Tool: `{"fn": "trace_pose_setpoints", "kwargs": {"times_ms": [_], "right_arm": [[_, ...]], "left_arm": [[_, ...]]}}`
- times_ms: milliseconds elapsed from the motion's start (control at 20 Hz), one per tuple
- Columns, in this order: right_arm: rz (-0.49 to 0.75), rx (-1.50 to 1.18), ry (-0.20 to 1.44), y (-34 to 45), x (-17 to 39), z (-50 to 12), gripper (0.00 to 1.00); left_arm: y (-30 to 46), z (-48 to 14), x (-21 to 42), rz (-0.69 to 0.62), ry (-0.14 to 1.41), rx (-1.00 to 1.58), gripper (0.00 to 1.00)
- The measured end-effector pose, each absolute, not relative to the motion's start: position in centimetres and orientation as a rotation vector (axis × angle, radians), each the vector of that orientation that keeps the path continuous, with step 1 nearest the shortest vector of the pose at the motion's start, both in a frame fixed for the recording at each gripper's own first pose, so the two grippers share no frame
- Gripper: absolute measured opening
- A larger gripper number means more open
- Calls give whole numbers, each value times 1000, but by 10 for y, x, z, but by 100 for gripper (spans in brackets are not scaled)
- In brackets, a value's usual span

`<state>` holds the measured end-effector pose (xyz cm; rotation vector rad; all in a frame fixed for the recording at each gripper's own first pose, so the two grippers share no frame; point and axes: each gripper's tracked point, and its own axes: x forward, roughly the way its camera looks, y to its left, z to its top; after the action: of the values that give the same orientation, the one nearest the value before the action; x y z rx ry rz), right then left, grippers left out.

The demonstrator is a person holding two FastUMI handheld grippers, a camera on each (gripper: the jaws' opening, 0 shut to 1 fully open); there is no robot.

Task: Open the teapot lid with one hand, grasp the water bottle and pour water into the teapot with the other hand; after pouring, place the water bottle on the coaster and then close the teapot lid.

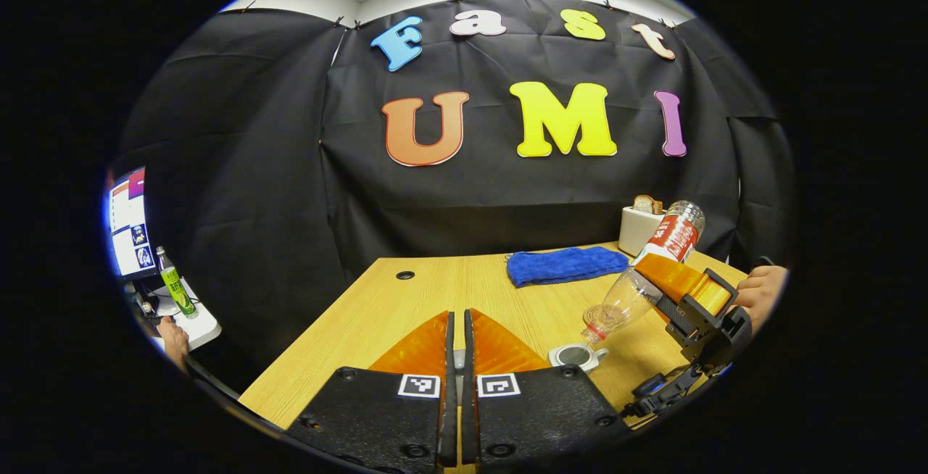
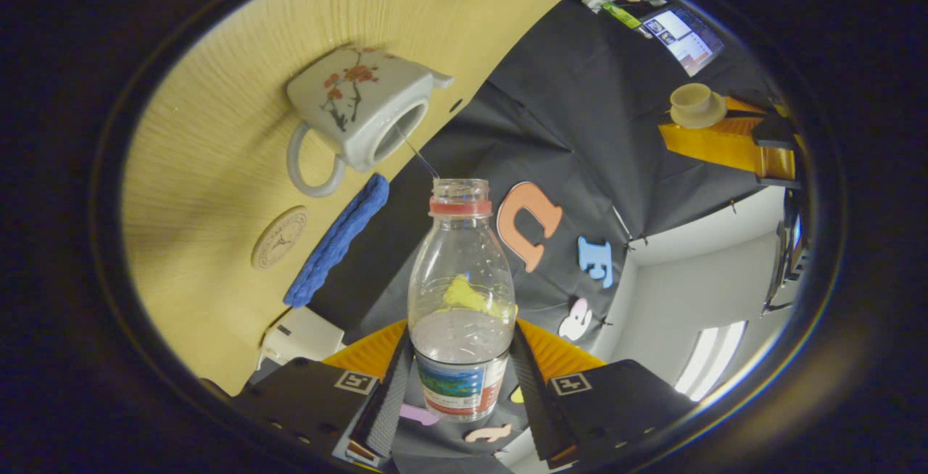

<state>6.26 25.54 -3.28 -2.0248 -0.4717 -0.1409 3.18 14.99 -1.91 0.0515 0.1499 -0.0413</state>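
Note:
My right gripper (image 2: 460, 343) is shut on a clear water bottle (image 2: 462, 271) with a red neck ring and no cap. In the left gripper view the bottle (image 1: 649, 264) tilts mouth-down over the open white teapot (image 1: 576, 356), with the right gripper (image 1: 681, 282) on its middle. A thin stream runs from the mouth into the flower-painted teapot (image 2: 362, 115). My left gripper (image 1: 458, 314) is shut on the teapot lid (image 2: 696, 104), held up away from the pot; a grey sliver of it shows between the fingers. The round coaster (image 2: 279, 237) lies beside the teapot.
A folded blue cloth (image 1: 565, 265) lies at the back of the wooden table (image 1: 406, 314), with a white toaster (image 1: 641, 227) to its right. Off the table's left edge stand a monitor (image 1: 127, 220) and a green bottle (image 1: 174, 282). A hand (image 1: 765, 293) holds the right gripper.

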Motion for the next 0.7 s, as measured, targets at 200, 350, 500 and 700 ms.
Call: {"fn": "trace_pose_setpoints", "kwargs": {"times_ms": [200, 350, 500, 700], "right_arm": [[-140, -2025, -468, 254, 63, -34, 71], [-142, -2010, -476, 251, 63, -33, 71], [-132, -1932, -479, 252, 66, -34, 71], [-63, -1750, -384, 240, 74, -45, 71]], "left_arm": [[153, -22, 34, -34, 157, 60, 5], [153, -22, 35, -30, 157, 58, 5], [155, -26, 36, -27, 169, 57, 5], [159, -28, 39, -14, 178, 66, 5]]}}
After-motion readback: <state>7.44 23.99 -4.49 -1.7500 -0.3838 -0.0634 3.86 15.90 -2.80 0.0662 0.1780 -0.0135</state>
